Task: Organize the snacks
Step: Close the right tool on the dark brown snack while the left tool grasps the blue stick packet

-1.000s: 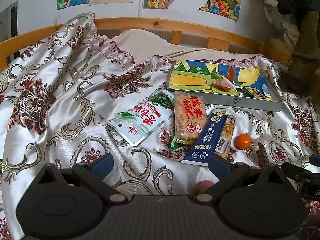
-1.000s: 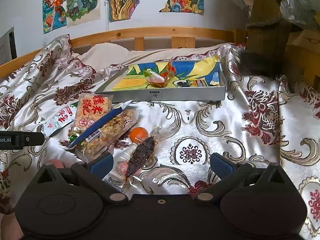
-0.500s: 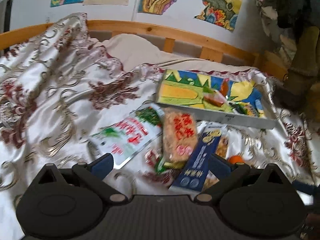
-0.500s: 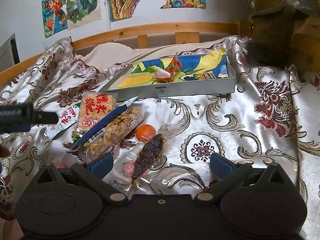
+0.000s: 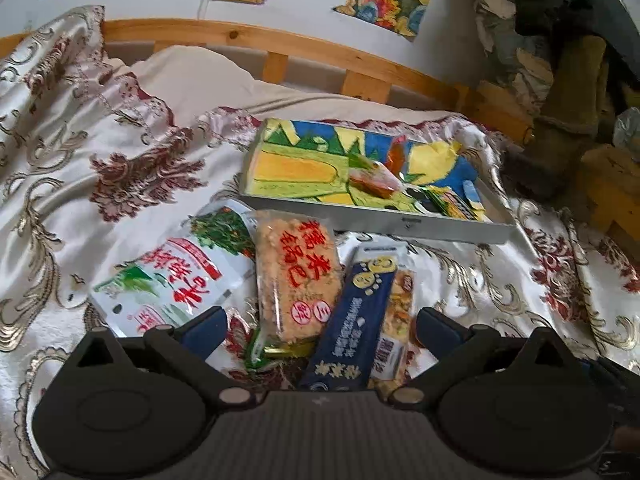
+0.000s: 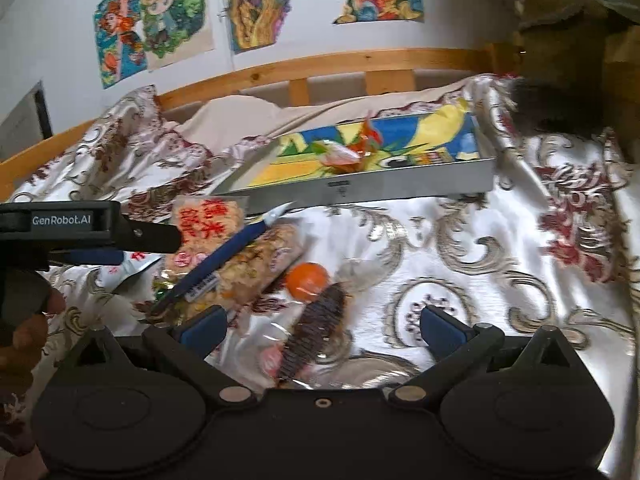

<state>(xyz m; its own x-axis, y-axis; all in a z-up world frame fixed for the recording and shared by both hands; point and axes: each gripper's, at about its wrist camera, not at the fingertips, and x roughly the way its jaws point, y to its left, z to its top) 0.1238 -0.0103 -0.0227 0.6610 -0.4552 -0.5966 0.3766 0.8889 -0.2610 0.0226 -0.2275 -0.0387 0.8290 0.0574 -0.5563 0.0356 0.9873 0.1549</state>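
Left gripper [image 5: 320, 326] moved closer over snack packets [image 5: 298, 276]; both grippers' fingers wide apart, empty.

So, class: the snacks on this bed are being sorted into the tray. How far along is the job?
Barely begun. Done: one clear-wrapped reddish snack lies in the grey tray with the colourful liner. In hand: nothing; left gripper and right gripper are open. Left: the white-green pouch, rice-cracker pack, navy packet, orange ball and dark fish-shaped snack.

Left tongs [image 5: 320, 326] open over snack packs [image 5: 298, 276], tray [image 5: 420, 228] behind.
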